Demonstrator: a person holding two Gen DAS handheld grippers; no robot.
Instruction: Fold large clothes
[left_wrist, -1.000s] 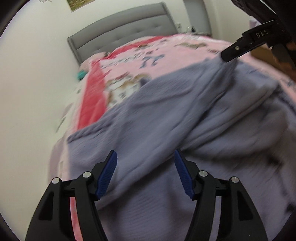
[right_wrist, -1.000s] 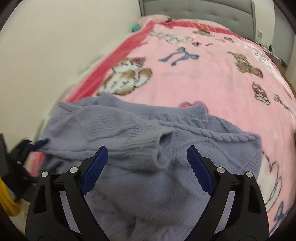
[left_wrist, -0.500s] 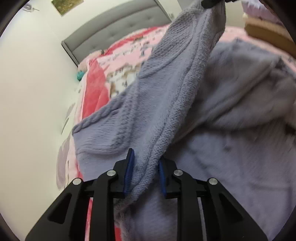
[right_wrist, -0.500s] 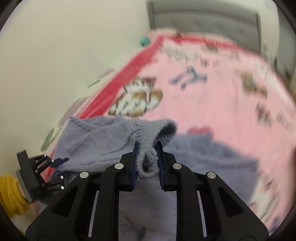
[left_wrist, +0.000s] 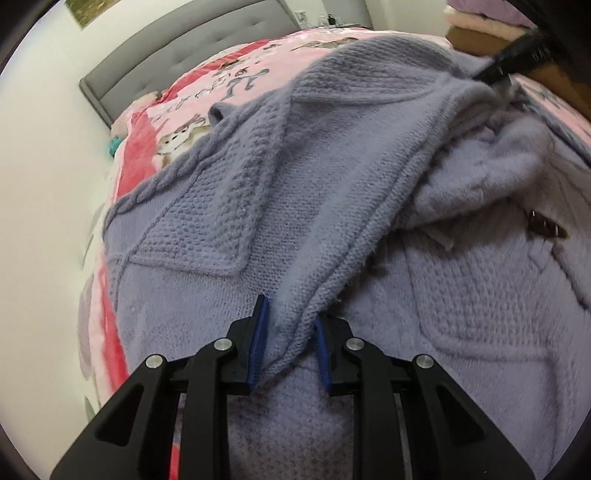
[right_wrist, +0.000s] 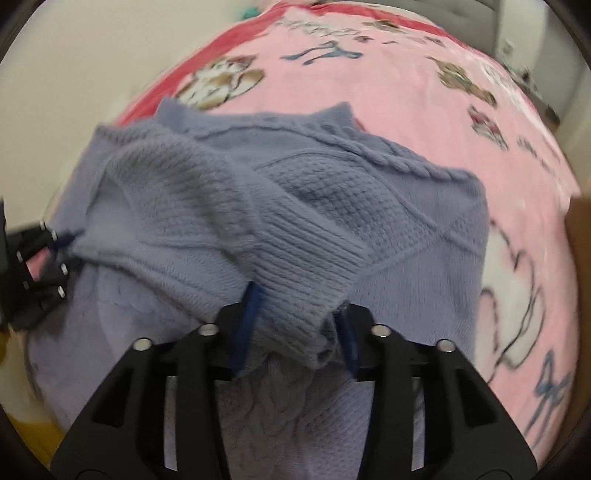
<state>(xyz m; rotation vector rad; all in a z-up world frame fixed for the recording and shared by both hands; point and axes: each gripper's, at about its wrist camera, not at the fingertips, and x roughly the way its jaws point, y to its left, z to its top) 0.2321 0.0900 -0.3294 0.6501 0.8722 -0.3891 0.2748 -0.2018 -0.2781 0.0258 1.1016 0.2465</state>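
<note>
A lavender knitted sweater (left_wrist: 303, 177) lies on a pink printed bedspread (left_wrist: 229, 81); it also shows in the right wrist view (right_wrist: 332, 184). My left gripper (left_wrist: 290, 332) is shut on the sweater's sleeve near the shoulder. My right gripper (right_wrist: 295, 332) is shut on the ribbed cuff (right_wrist: 306, 258) of the same sleeve, held over the sweater's body. The right gripper also shows at the top right of the left wrist view (left_wrist: 517, 62), and the left gripper at the left edge of the right wrist view (right_wrist: 40, 266).
A grey tufted headboard (left_wrist: 177, 55) stands at the far end of the bed. A white wall (left_wrist: 44, 147) runs along the bed's left side. Folded clothes on a brown box (left_wrist: 480, 29) sit at the top right. Something yellow (right_wrist: 22, 435) is at the lower left.
Both grippers went from open to shut on the sleeve. The sleeve was lifted, then carried down across the sweater's body.
</note>
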